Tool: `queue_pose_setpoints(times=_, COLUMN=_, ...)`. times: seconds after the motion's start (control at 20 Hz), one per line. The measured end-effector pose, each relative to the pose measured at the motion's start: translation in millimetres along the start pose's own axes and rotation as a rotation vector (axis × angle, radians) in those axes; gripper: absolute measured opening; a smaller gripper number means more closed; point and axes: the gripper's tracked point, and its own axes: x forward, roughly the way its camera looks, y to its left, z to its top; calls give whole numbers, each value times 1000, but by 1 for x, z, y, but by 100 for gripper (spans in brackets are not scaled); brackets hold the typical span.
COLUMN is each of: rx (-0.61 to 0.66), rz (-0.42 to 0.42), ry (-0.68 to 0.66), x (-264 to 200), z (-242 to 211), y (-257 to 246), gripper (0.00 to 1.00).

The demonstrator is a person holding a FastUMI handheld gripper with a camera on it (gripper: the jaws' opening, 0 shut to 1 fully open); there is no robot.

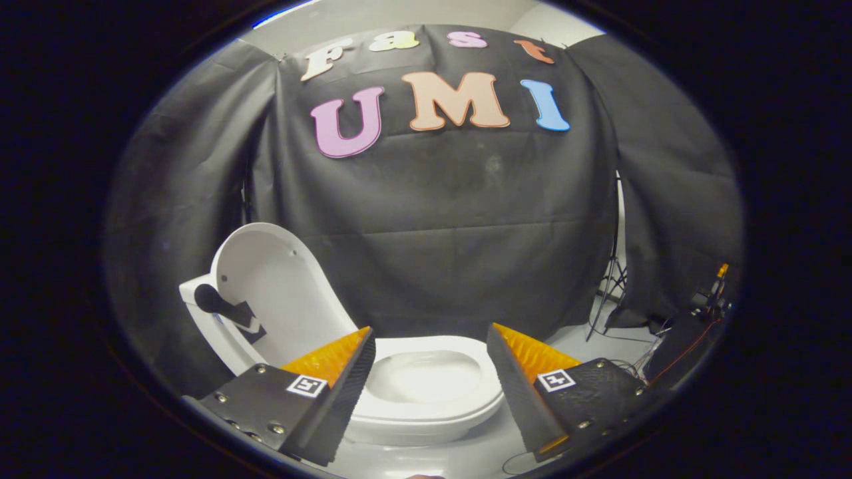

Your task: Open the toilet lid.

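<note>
Toilet lid [279, 293]: raised, standing upright and leaning back toward the booth's black cloth wall [452, 233], its pale inner face turned to the camera; it rises beyond and just above the left finger of the hand-held gripper.
Toilet seat [432, 399]: down on the bowl, a white oval ring seen between the two fingers and just ahead of them.
Bowl [426, 379]: open to view inside the ring of the seat, white and glossy.
Hand-held gripper [431, 359]: fingers spread wide, one on each side of the seat, holding nothing; neither finger touches the lid or the seat.
Fingers [346, 379]: ribbed inner faces turned toward each other, each carrying a small square marker on its upper side.
Dark fitting [226, 309]: a black rounded piece against the lower part of the lid, beside the white tank edge; what it is cannot be told.
Floor [479, 452]: pale and shiny under the toilet and the fingers.
Stand [609, 293]: thin tripod legs against the cloth, well beyond the right finger.
Cables and equipment [699, 319]: a dark cluster with red and black wires on the floor past the right finger, near the stand.
</note>
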Motion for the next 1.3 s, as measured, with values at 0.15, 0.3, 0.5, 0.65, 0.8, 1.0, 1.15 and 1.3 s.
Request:
queue_pose_setpoints(times=0.15, rx=-3, rz=-1, ry=4, x=-2, z=0, y=-1, gripper=99)
queue_pose_setpoints(times=0.3, rx=-4, rz=-9, ry=1, x=-2, z=2, y=-6, gripper=99)
queue_pose_setpoints(times=0.5, rx=-5, rz=-19, ry=-4, x=-3, z=4, y=-12, gripper=99)
queue_pose_setpoints(times=0.65, rx=-19, rz=-27, ry=-1, x=-3, z=8, y=-22, gripper=99)
queue_pose_setpoints(times=0.8, rx=-10, rz=-41, ry=-17, x=-7, z=16, y=-31, gripper=99)
queue_pose_setpoints(times=1.0, rx=-19, rz=-51, ry=-12, x=-8, z=18, y=-43, gripper=99)
queue_pose_setpoints(times=1.15, rx=-83, rz=-41, ry=-42, x=-9, z=42, y=-67, gripper=99)
queue_pose_setpoints(times=1.3, rx=-132, rz=-62, ry=-92, x=-10, z=75, y=-103, gripper=99)
